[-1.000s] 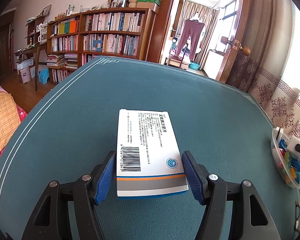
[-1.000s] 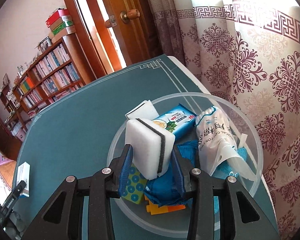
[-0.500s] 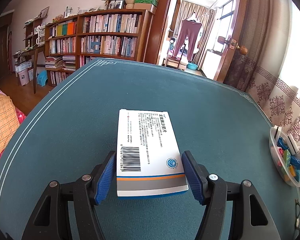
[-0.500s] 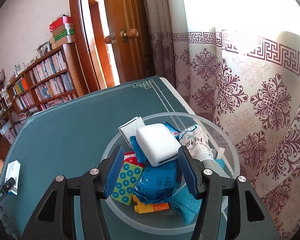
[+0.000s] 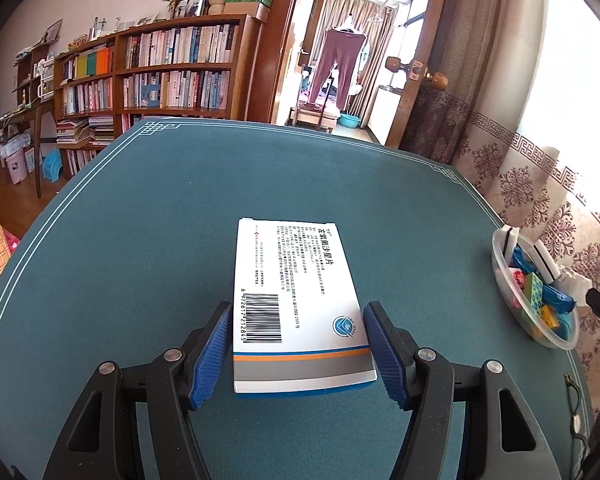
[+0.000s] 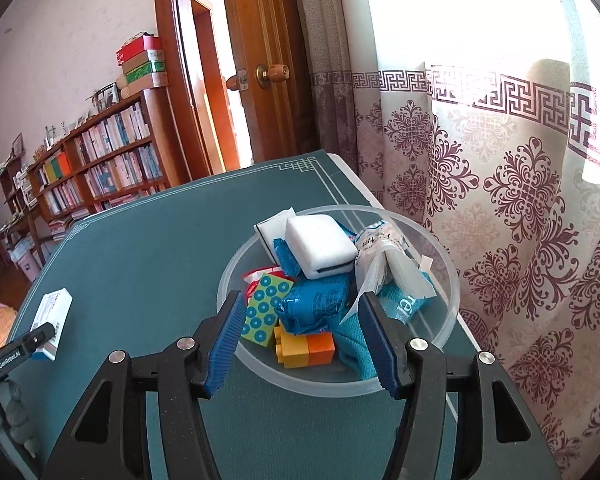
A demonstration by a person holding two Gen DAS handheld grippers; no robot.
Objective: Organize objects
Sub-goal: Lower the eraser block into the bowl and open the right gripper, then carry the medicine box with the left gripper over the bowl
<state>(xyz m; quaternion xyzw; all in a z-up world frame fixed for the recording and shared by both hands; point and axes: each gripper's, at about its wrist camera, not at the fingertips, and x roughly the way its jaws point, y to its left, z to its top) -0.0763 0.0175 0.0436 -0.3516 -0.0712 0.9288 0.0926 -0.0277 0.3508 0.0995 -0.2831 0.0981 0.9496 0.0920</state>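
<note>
1. Teal felt table (image 5: 140,240) before a bookshelf (image 5: 152,72); clear bowl (image 6: 440,344) at its right edge, by the curtain.
2. Left gripper (image 5: 298,354) clamps the medicine box (image 5: 296,300) by its long sides, tilted downward. Carry it level to the bowl and release low over the pile.
3. Right gripper (image 6: 302,344), jaws parted and empty, hovers at the bowl's near rim; white sponge (image 6: 320,246) lies on top.

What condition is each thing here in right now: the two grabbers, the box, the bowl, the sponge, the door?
left gripper: clamped on the medicine box
medicine box: held flat, barcode up
right gripper: open, empty
clear bowl: upright, piled full
white sponge: lying on top of the pile
door: open
</note>
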